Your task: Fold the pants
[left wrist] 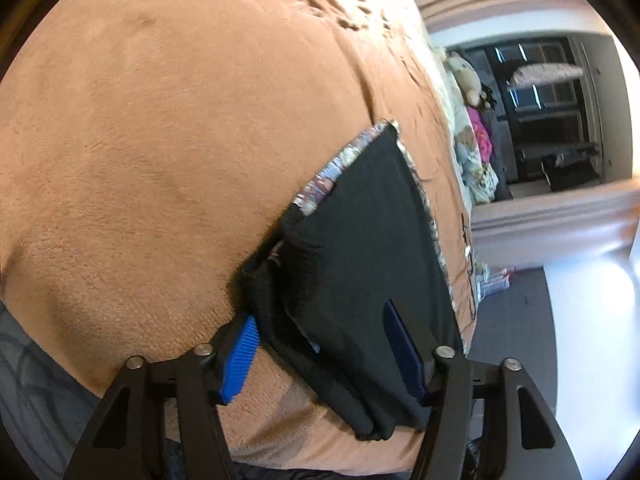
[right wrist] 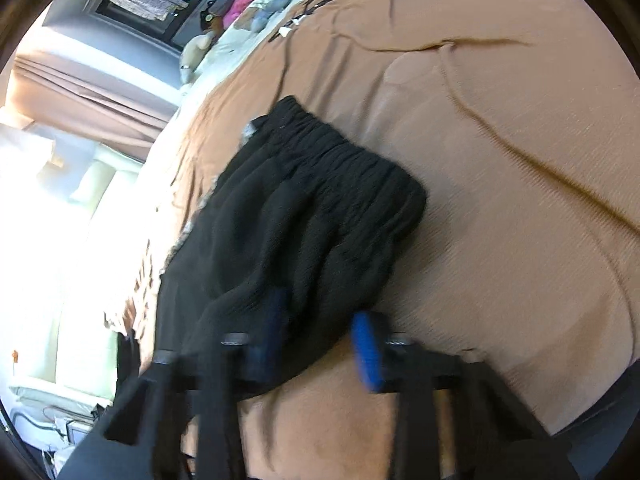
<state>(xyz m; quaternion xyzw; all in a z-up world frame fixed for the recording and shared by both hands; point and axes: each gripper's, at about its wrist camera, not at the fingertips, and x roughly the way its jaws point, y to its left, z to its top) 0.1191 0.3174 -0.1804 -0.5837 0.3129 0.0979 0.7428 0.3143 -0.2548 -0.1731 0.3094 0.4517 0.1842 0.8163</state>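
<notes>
Left wrist view: the pants run away from the left gripper, its fingers wide astride the hem. Right wrist view: the right gripper straddles the waist end, and blur hides whether its fingers pinch.

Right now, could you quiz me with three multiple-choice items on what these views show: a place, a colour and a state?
1. The black fabric pants lie on:
A. a white tiled floor
B. a brown plush blanket
C. a wooden chair

2. The ribbed pads on the left tool are:
A. blue
B. red
C. yellow

3. The left tool's jaws stand:
A. clamped shut on nothing
B. apart, with pants cloth between them
C. out of sight

Answers:
1 B: the pants lie spread on the blanket in both views.
2 A: the pads are bright blue.
3 B: the left tool has a wide gap, and black cloth fills most of it.
</notes>
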